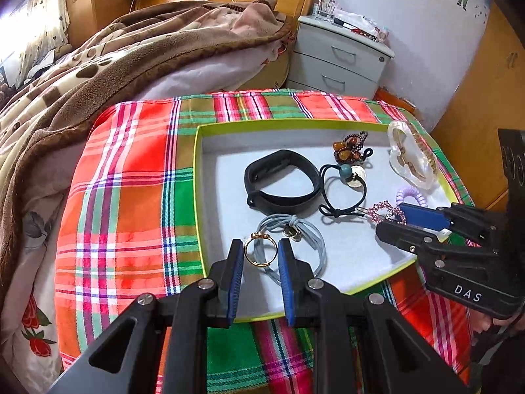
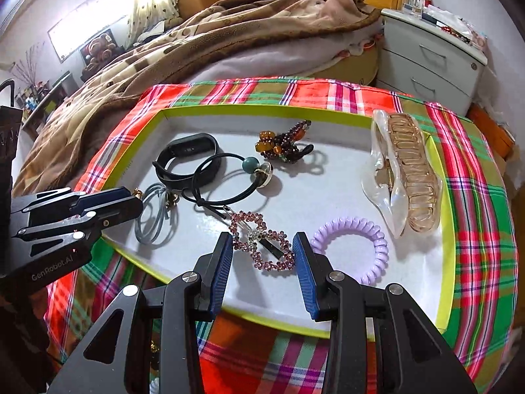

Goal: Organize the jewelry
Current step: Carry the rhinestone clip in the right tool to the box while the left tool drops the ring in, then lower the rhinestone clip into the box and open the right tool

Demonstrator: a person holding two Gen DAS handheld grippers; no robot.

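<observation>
A white tray with a lime-green rim (image 1: 197, 180) (image 2: 141, 138) lies on a plaid cloth. My left gripper (image 1: 261, 246) hangs over its near left corner, shut on a gold ring (image 1: 261, 236) that stands upright between the blue pads, above a grey hair tie (image 1: 305, 229). My right gripper (image 2: 262, 246) is over the tray's near right part, its pads set against the two sides of a pink rhinestone hair clip (image 2: 244, 221). Each gripper shows in the other's view: the right gripper (image 1: 388, 218) at the right, the left gripper (image 2: 134, 200) at the left.
In the tray lie a black wristband (image 1: 282, 180), a black hair tie with a teal bead (image 1: 344, 170), an amber bead clip (image 1: 349, 147), two claw clips (image 2: 410, 180) and a lilac spiral tie (image 2: 354, 249). A bed with a brown blanket (image 1: 131, 49) and a nightstand (image 1: 338, 55) stand behind.
</observation>
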